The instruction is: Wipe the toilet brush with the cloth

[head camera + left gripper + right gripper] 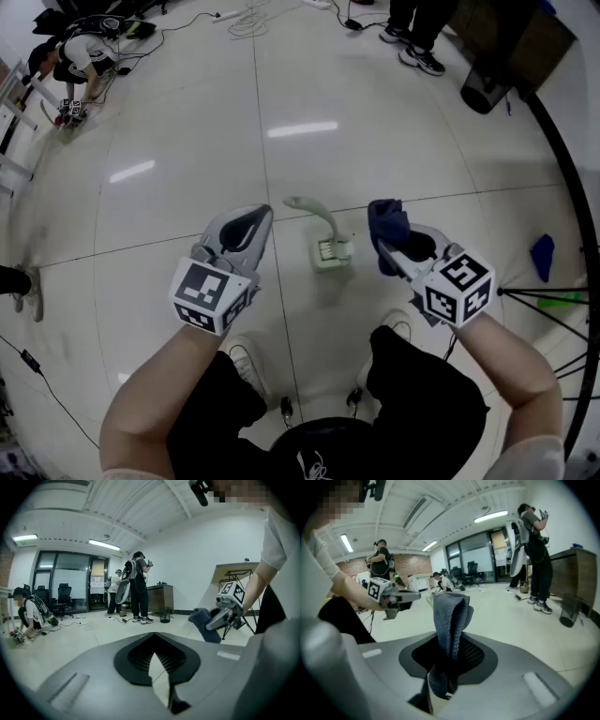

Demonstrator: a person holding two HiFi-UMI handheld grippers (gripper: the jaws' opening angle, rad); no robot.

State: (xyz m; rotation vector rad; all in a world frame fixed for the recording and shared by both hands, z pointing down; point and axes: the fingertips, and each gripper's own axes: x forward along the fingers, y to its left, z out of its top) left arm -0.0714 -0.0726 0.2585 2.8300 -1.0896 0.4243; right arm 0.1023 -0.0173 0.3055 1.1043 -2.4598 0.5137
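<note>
Right tool (pixel 440 677) clamped on dark blue cloth (pixel 451 616), cloth sticking up past the jaws. Left tool (pixel 159 677) empty, jaws only a narrow gap apart. White toilet brush (pixel 325 236) rests on tiled floor (pixel 187 141) between both tools, touching neither.

Toilet brush (pixel 324 232) bristles, apparently too small

Floor (pixel 187 141), pale glossy tile: toilet brush (pixel 325 234) standing (centre); cables (pixel 246 19) at far edge; blue object (pixel 543 256) right.
</note>
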